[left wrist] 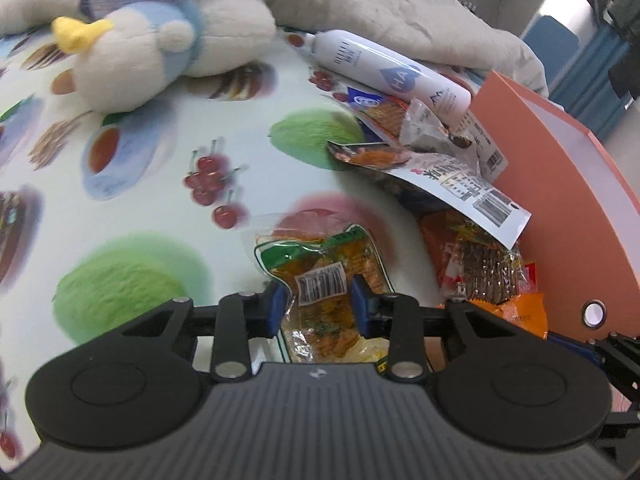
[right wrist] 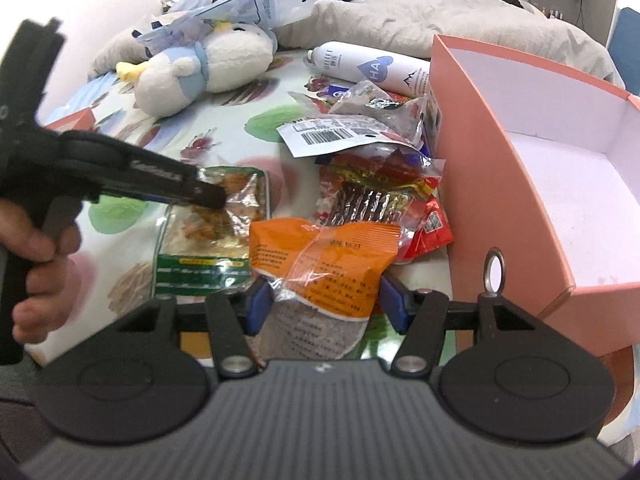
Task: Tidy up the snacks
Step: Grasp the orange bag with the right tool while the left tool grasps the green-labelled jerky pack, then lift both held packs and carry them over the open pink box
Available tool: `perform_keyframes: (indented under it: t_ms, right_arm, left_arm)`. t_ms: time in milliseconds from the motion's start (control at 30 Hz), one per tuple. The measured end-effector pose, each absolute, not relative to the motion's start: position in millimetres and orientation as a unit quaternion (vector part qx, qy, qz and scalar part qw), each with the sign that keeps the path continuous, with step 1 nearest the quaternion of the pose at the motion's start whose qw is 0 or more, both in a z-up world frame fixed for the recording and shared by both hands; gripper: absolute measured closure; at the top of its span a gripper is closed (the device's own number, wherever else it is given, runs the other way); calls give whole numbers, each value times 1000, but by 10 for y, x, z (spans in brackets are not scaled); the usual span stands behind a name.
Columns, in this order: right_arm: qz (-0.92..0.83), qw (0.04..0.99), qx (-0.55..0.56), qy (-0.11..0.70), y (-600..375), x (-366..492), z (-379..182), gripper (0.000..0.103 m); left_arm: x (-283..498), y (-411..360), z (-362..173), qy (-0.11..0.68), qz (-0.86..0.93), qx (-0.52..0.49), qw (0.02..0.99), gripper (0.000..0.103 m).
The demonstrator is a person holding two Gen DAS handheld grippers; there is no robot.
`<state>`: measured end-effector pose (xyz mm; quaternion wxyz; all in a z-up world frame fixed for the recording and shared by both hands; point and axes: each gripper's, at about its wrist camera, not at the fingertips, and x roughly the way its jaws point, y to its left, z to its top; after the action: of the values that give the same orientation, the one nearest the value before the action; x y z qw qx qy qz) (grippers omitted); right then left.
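A green-edged clear snack packet [left wrist: 324,280] lies flat on the printed cloth. My left gripper [left wrist: 320,304] stands over it, blue pads either side, jaws partly open. The right wrist view shows the same packet [right wrist: 212,236] under the left gripper [right wrist: 218,198]. My right gripper [right wrist: 324,300] is open around an orange snack packet [right wrist: 324,260], pads apart from its sides. A pile of snack packets [right wrist: 372,168] lies beside an open pink box [right wrist: 500,184], which is empty inside. The pile also shows in the left wrist view [left wrist: 452,184].
A white spray bottle [right wrist: 368,66] lies behind the pile. A plush penguin [right wrist: 196,72] and a grey blanket [right wrist: 420,16] lie at the back. The pink box wall [left wrist: 560,184] stands to the right. A pink lid corner [right wrist: 76,118] shows at left.
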<state>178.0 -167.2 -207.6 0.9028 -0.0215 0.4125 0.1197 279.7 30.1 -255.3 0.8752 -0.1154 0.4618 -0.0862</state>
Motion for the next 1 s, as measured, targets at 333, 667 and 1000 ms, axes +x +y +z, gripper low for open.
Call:
perform_keyframes:
  t_ms: [333, 667, 1000]
  right_arm:
    - [118, 909, -19, 400, -1630, 1676, -1916, 43]
    - [114, 903, -23, 414, -1587, 1636, -1903, 43]
    - [114, 917, -11, 383, -1736, 1546, -1480, 43]
  left_arm:
    - [2379, 407, -2420, 451, -64, -129, 881, 77]
    - [2027, 420, -2319, 438, -42, -149, 886, 86]
    - [1826, 419, -1861, 404, -32, -163, 899, 88]
